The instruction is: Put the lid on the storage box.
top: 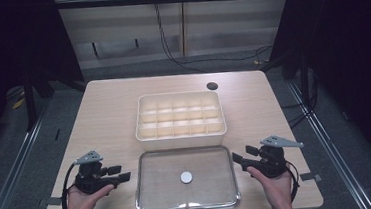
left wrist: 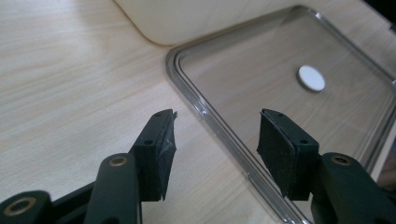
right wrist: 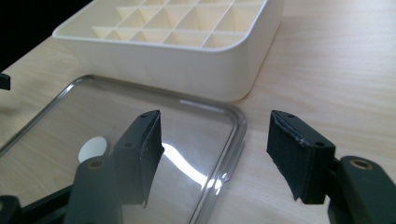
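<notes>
Your left gripper (top: pixel 123 173) has its jaws parted with nothing between them; in the left gripper view they stand over the left rim of the one clear lid (top: pixel 148 160), which lies flat on the table (top: pixel 104 111). One white round disc (top: pixel 186 176) sits near the middle of this lid. Just behind the lid stands one cream box (top: pixel 180 132) with three rows of five compartments. Your right gripper (top: pixel 236 160) is also spread wide and holds nothing, over the lid's right edge
</notes>
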Tool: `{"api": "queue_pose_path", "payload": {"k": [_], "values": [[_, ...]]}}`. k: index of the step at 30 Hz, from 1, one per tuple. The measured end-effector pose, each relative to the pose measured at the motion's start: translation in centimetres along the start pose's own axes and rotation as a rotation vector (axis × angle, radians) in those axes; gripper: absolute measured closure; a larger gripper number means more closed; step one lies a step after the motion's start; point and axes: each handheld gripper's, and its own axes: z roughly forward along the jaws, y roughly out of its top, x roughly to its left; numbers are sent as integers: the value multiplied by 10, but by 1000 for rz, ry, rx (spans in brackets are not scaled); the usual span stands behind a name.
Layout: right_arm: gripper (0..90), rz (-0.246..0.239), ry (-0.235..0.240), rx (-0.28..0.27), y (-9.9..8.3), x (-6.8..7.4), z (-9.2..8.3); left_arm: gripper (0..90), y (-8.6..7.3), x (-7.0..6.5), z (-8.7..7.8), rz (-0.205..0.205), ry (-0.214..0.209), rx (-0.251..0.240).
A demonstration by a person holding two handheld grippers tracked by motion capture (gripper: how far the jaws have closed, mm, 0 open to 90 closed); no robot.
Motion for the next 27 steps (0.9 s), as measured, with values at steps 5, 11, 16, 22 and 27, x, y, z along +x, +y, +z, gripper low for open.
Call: {"api": "queue_pose_path", "payload": {"k": [5, 11, 16, 22, 27], "values": [[380, -3, 40, 71, 1, 1, 15, 518, 9, -1, 5, 26, 29, 2], [394, -17, 59, 95, 17, 0, 19, 556, 26, 3, 9, 21, 31, -18], [410, -3, 33, 129, 2, -9, 40, 574, 17, -2, 23, 9, 2, -16], [443, 15, 29, 132, -6, -16, 43, 542, 13, -4, 30, 8, -8, 25], [465, 6, 14, 155, -10, -19, 47, 544, 11, -6, 33, 30, -18, 42]]}}
